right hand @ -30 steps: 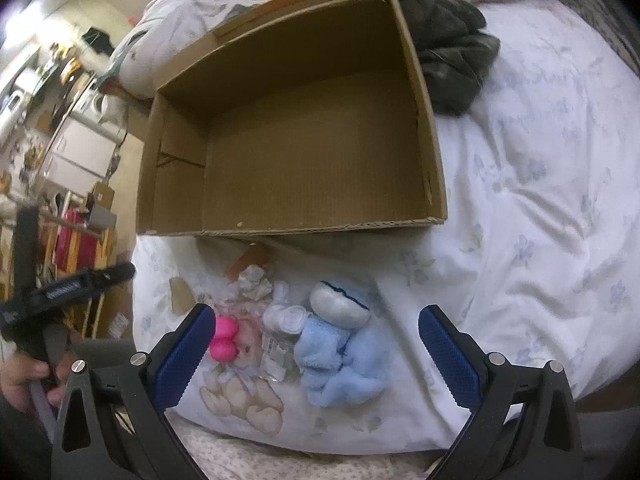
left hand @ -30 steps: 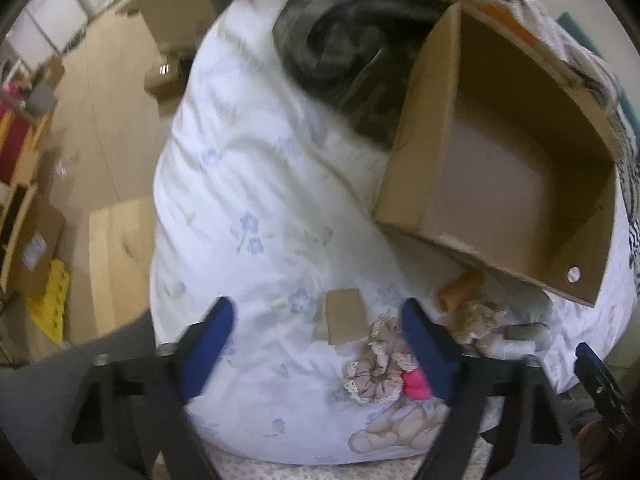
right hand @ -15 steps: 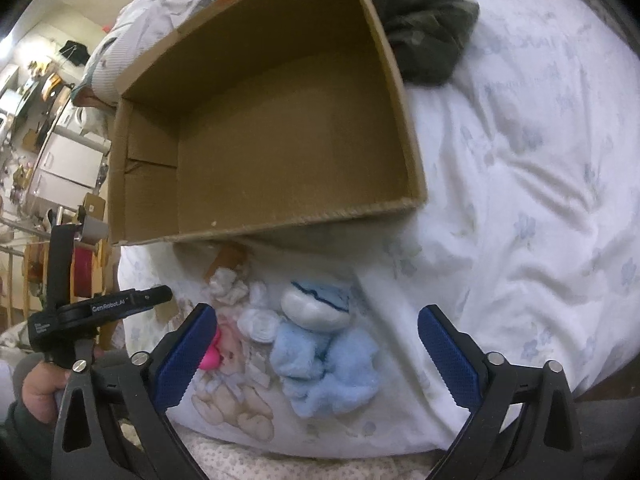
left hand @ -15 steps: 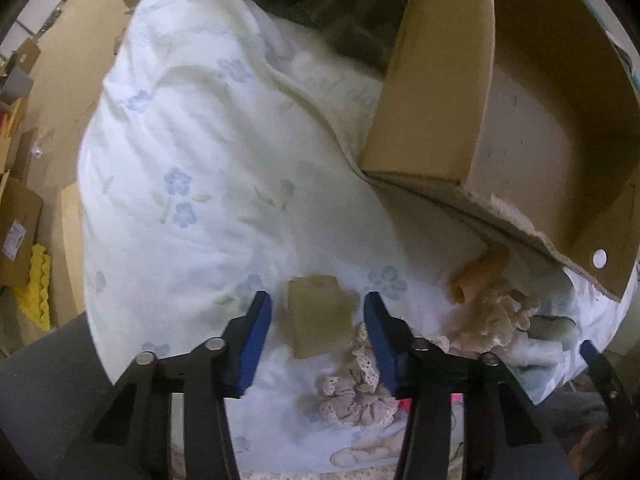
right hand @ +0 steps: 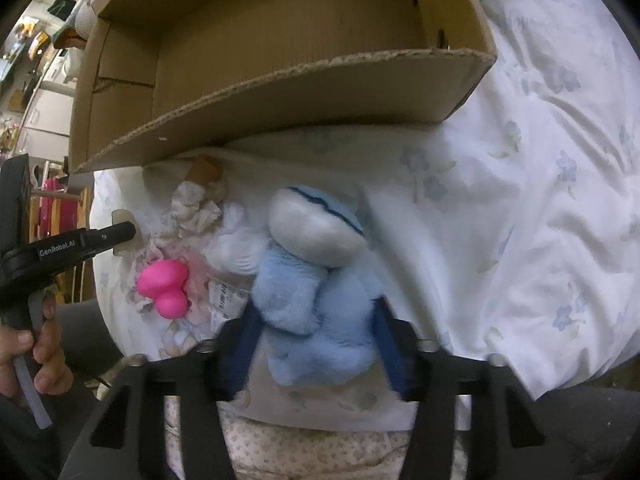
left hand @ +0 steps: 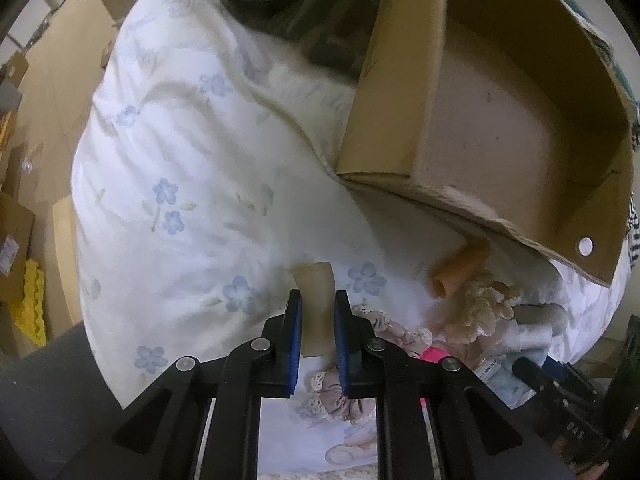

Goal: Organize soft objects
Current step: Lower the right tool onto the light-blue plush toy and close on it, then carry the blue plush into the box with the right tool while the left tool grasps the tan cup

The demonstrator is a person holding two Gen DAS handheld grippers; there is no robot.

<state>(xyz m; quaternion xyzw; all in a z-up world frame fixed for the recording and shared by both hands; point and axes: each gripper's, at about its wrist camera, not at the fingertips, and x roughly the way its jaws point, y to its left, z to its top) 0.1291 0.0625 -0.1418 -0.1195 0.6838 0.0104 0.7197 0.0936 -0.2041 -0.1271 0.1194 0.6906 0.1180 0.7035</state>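
My left gripper (left hand: 316, 320) is pinched shut on the tan foam pad (left hand: 315, 292), which lies on the floral duvet (left hand: 168, 168) with its long axis running along my fingers. My right gripper (right hand: 316, 344) has just been closing round the blue plush toy (right hand: 320, 292) (pads at its flanks, contact unclear through the blur). The cardboard box (right hand: 320, 92) sits straight ahead of both, nearer my right, so I judge each load goes up and forward over its front wall.

L wrist cam close, looking straight down at quilt (left hand: 168, 168), R wrist cam steeply down, both share box (left hand: 400, 92) (right hand: 320, 92), toy pile
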